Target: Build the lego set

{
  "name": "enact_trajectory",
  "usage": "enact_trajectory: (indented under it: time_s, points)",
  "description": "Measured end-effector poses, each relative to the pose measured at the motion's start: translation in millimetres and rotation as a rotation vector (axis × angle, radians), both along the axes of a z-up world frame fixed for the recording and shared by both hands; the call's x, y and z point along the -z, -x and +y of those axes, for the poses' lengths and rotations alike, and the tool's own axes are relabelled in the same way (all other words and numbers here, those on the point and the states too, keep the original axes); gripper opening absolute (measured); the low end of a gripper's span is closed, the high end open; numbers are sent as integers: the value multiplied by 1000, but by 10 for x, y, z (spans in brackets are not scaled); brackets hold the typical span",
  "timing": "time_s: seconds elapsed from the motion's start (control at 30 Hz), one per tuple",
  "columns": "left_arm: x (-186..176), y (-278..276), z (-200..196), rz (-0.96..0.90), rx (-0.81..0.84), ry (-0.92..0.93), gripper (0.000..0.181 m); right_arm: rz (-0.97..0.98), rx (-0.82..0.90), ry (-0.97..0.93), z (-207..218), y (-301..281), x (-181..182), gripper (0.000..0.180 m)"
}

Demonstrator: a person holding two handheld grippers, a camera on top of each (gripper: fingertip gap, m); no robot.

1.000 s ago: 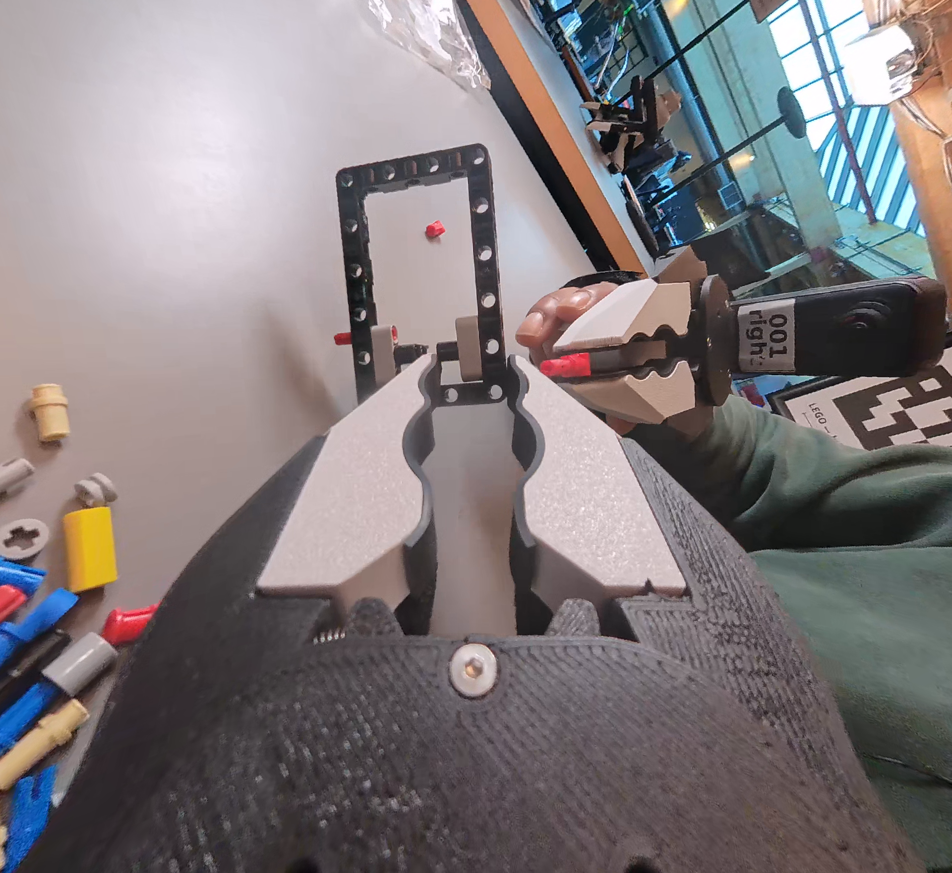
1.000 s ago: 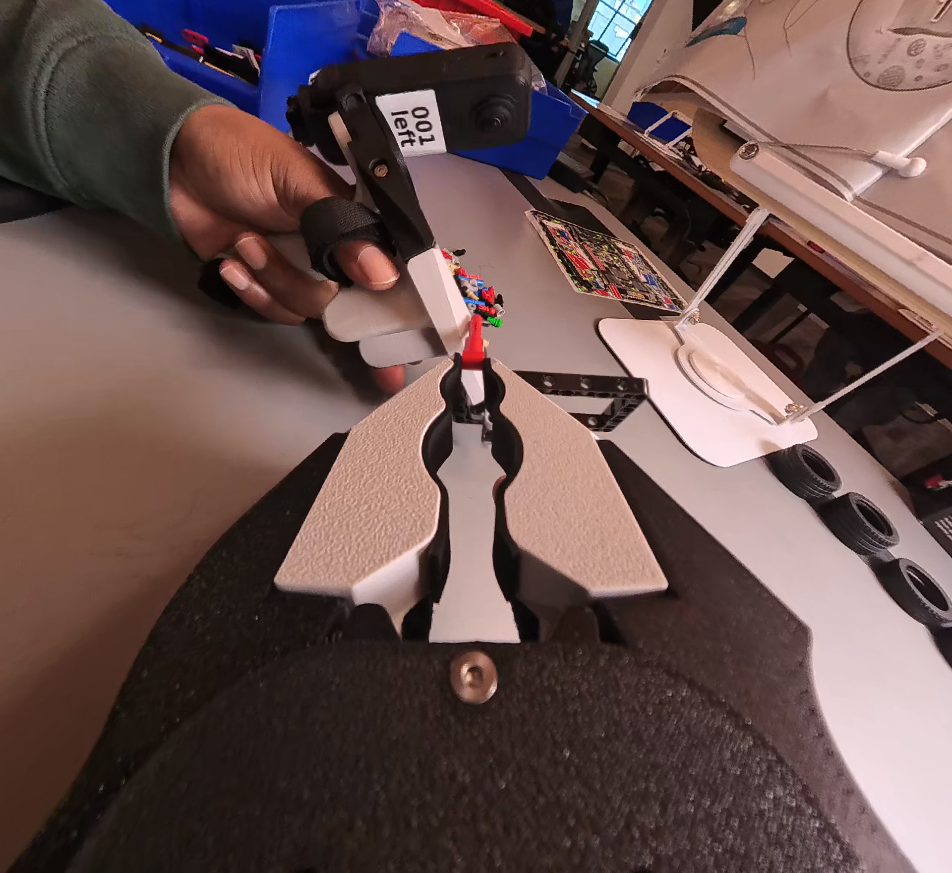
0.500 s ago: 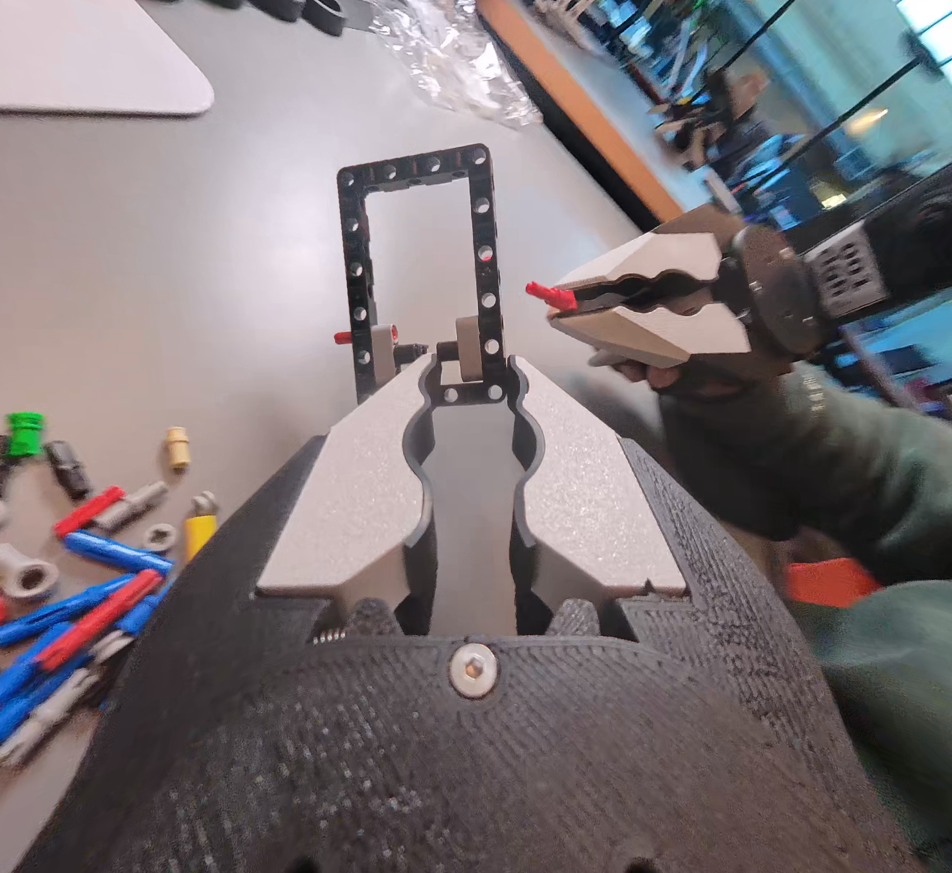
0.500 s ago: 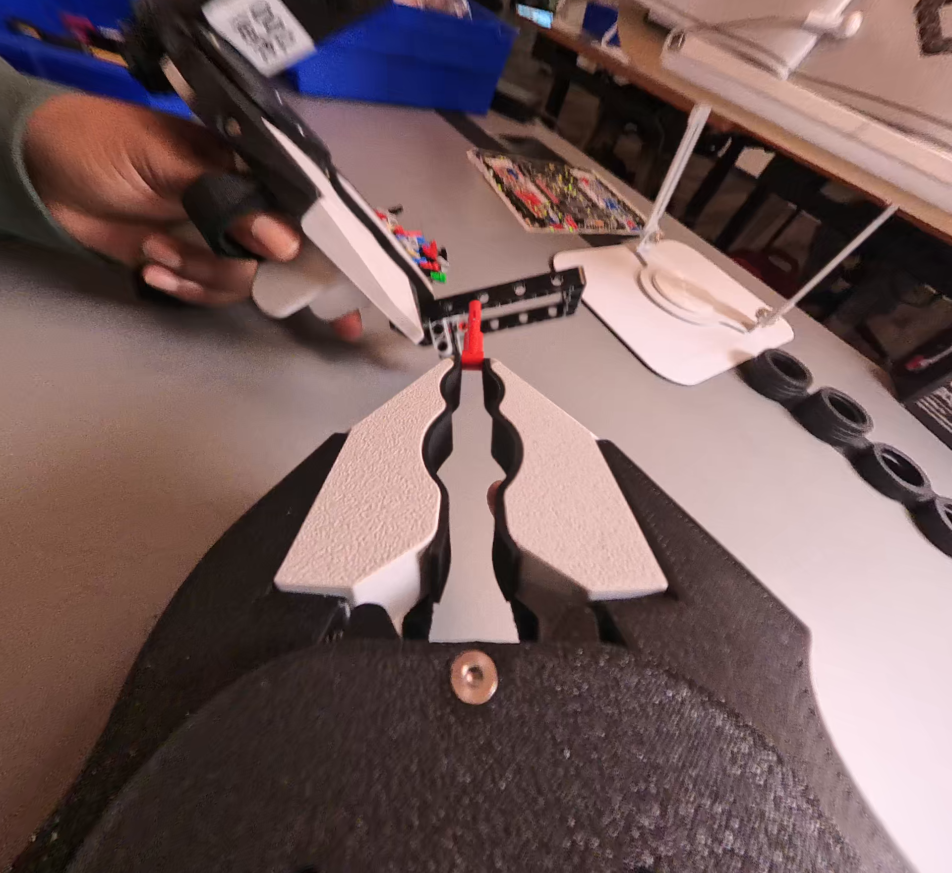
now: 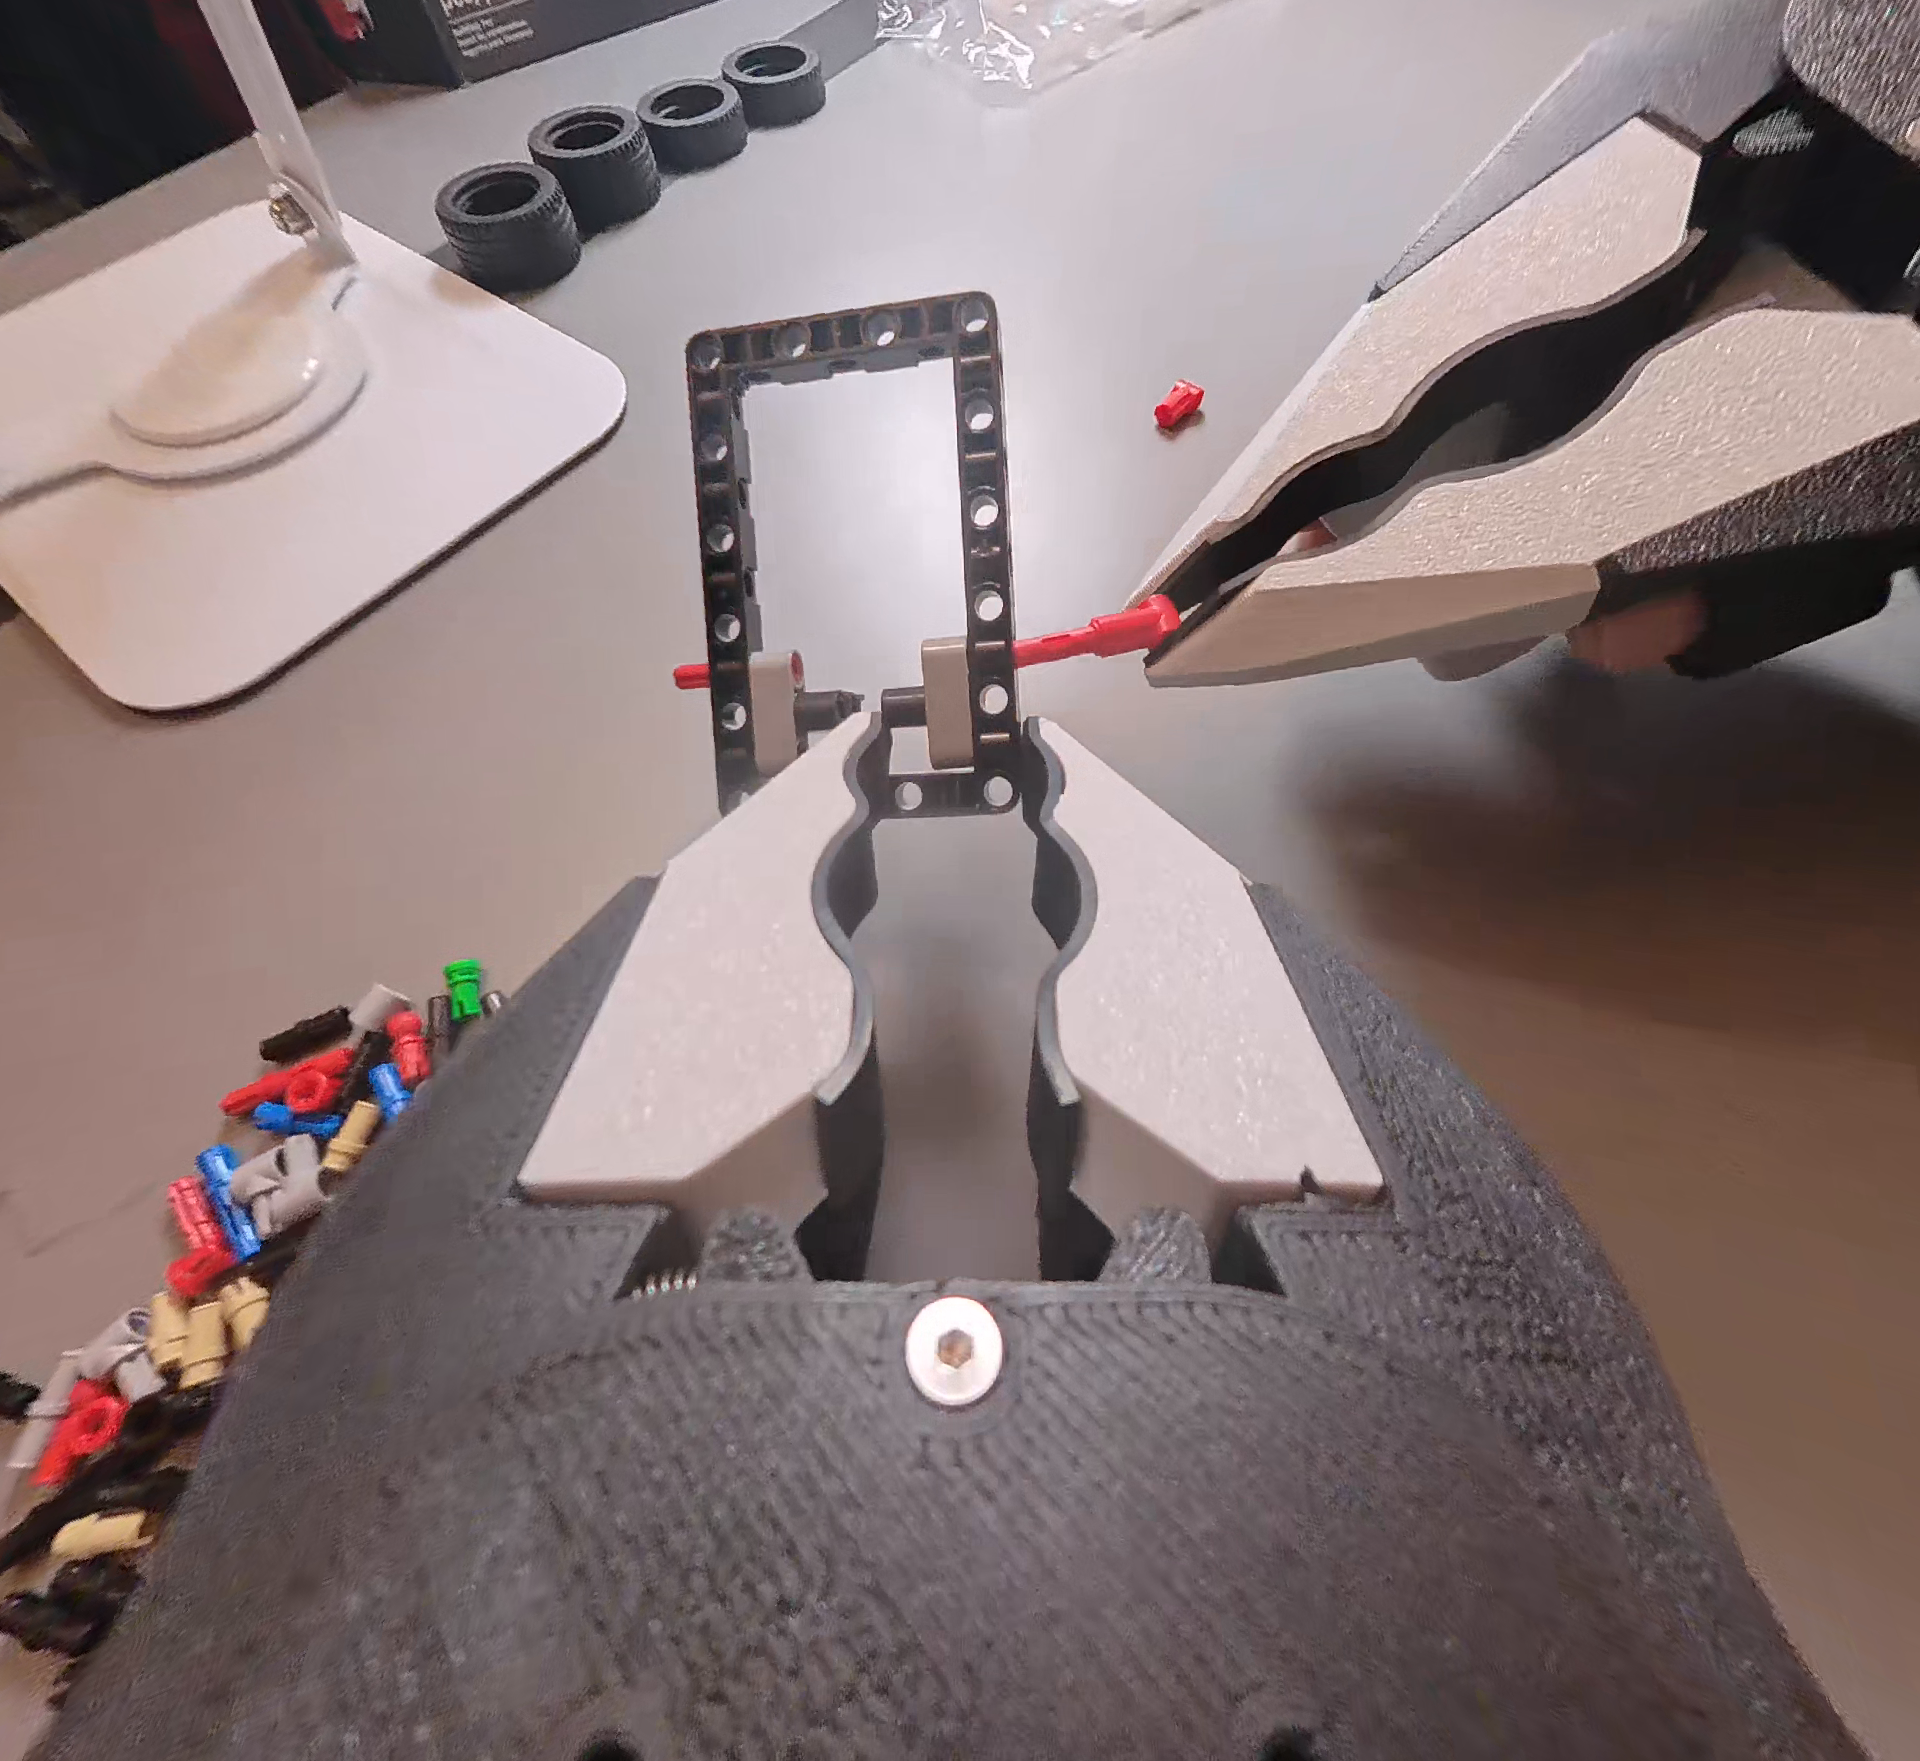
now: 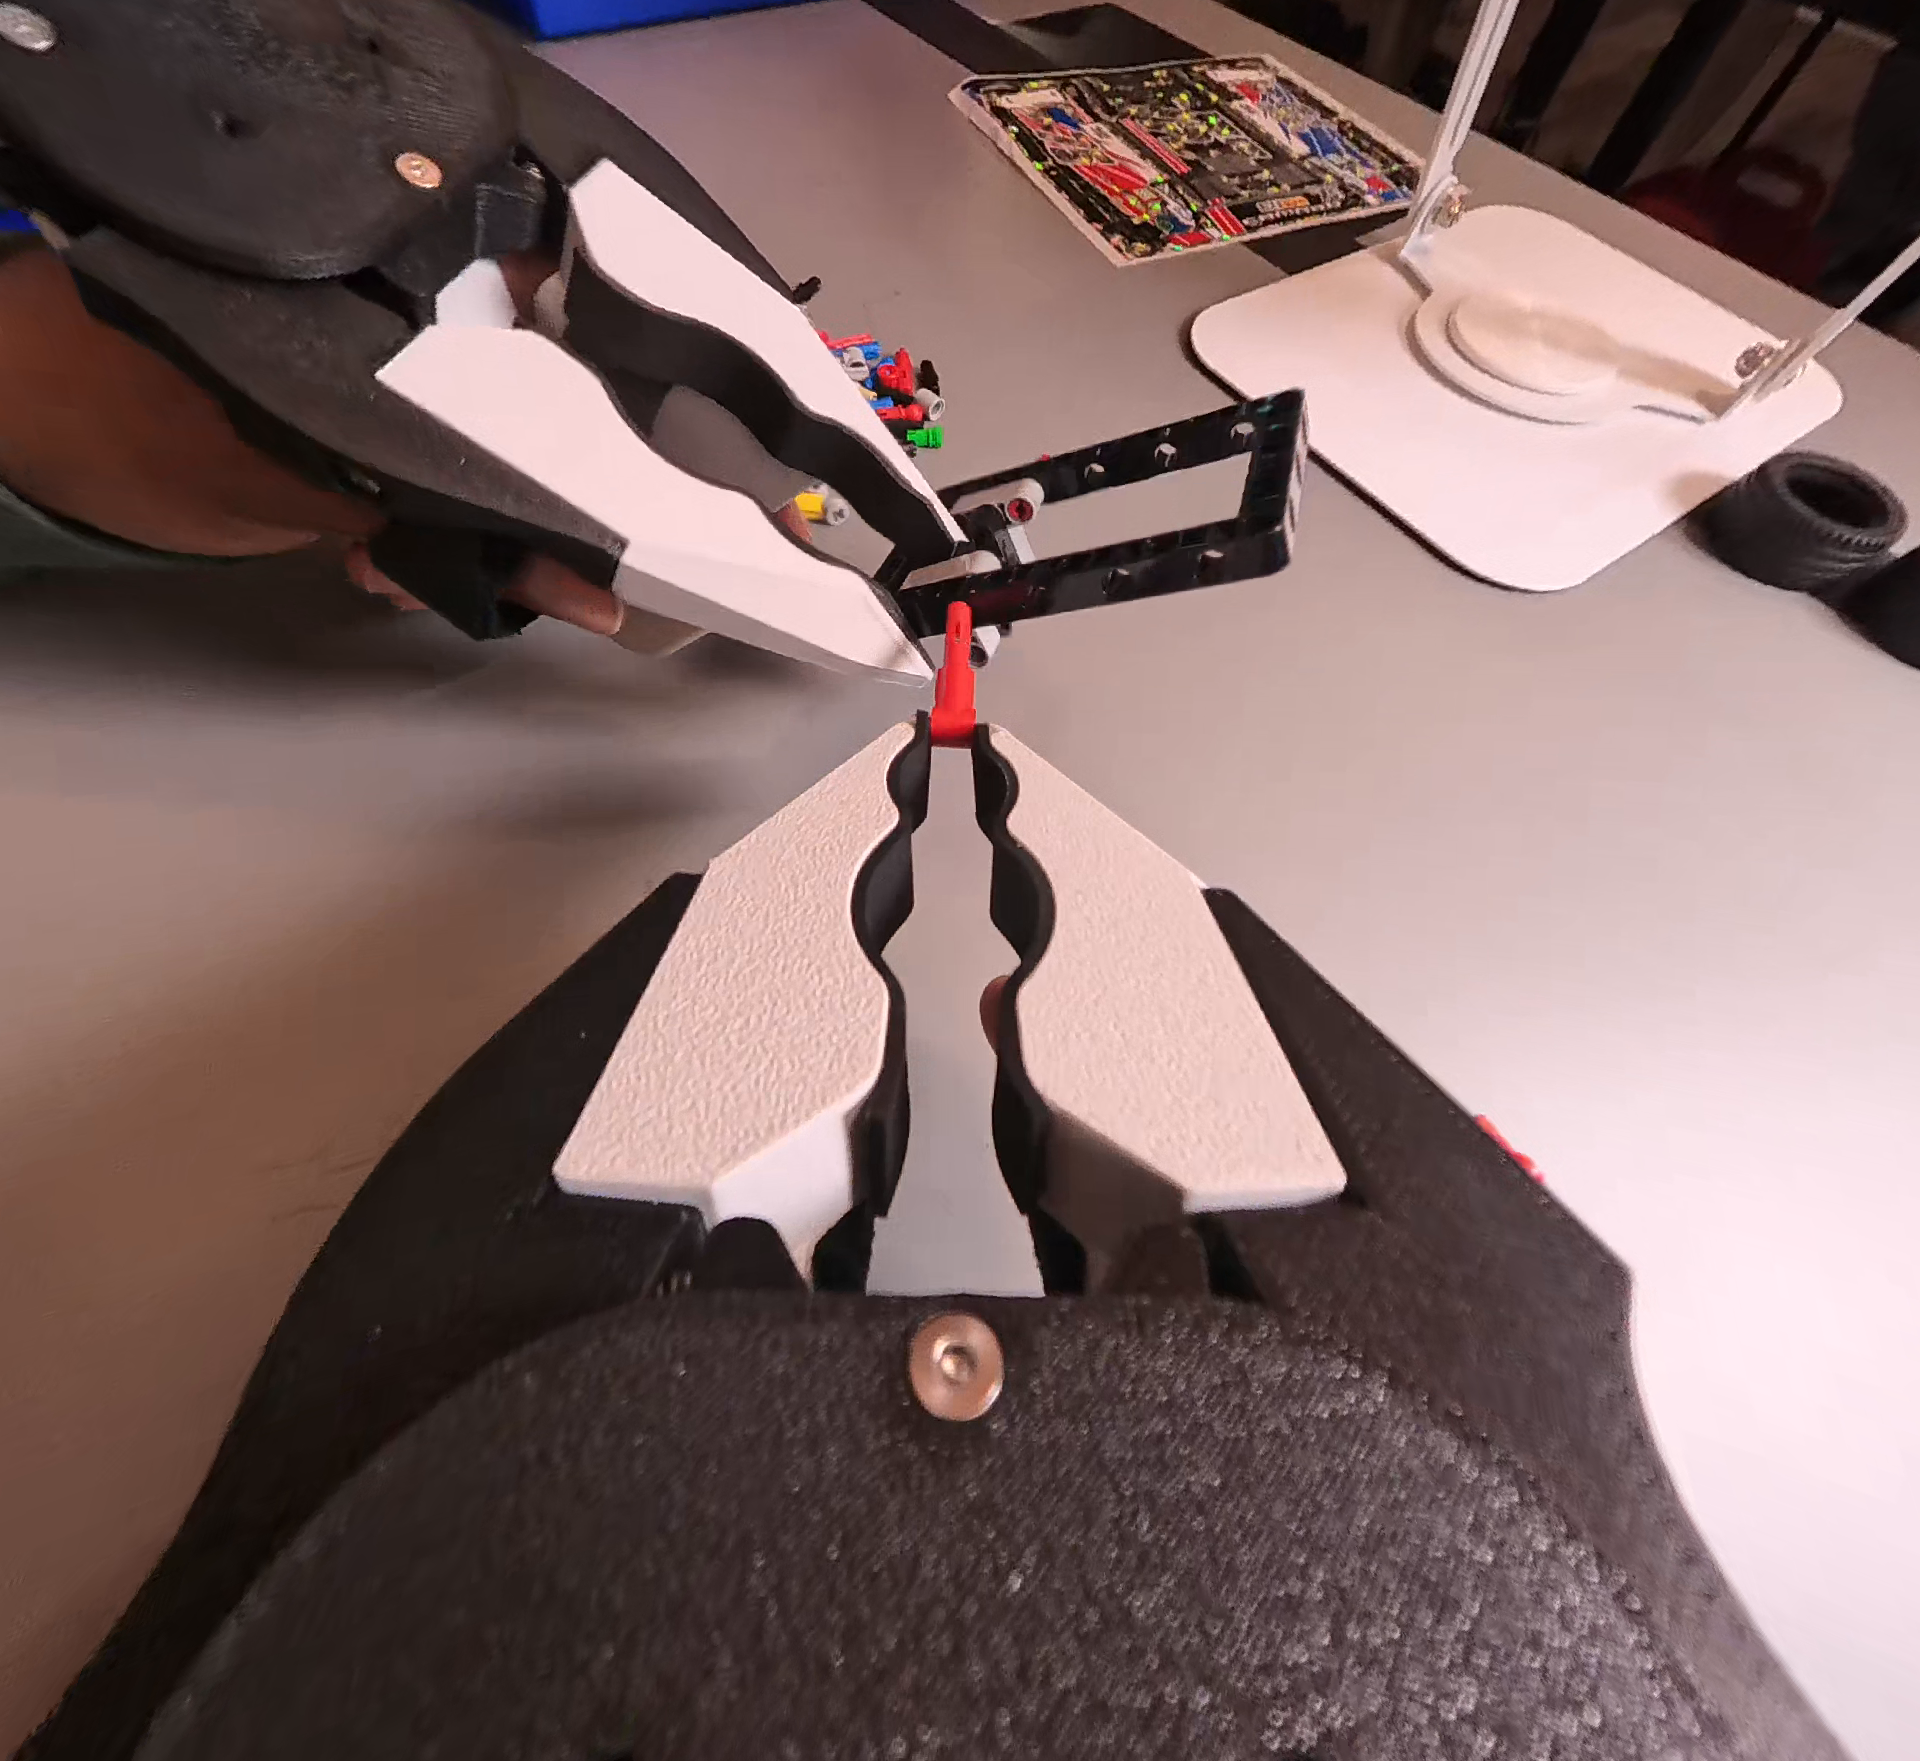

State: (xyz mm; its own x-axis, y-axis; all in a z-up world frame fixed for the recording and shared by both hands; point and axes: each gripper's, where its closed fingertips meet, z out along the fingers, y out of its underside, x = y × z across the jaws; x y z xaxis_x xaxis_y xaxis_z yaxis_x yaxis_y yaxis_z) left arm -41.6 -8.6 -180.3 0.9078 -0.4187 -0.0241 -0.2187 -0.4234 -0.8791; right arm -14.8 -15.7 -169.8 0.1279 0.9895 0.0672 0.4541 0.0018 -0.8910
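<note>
My left hand-held gripper is clamping the near short end of the rectangular black plastic lego frame with round holes, holding it above the grey table. My right hand-held gripper is pinching the thick end of a slim red plastic axle pin, its tip meeting a grey connector on the frame's side. Four black rubber tyres are sitting well beyond.

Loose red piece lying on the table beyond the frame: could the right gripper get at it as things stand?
Probably not yet. The loose red piece lies in open table with nothing over it, but the right gripper is shut on the red axle at the black frame.
</note>
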Motion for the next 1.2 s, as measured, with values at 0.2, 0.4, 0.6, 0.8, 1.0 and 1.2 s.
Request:
enact_trajectory:
  time_s: [0.2,0.4,0.6,0.8,1.0,1.2]
  points:
    - [7,37,32,106,-29,-32,24,6,105,87,23,36,56,5]
    - [-70,69,72,172,-50,-66,23,71,146,152,14,128,27,5]
    - [16,84,59,207,-44,-45,24,67,127,225,-24,117,65,5]
    - [114,116,57,42,-42,48,24,46,64,100,-26,83,3,5]
    - [131,139,50,-207,-45,149,24,-135,10,-257,5,-1,102,5]
    - [199,78,41,-2,-33,126,24,-154,76,-133,65,37,148,5]
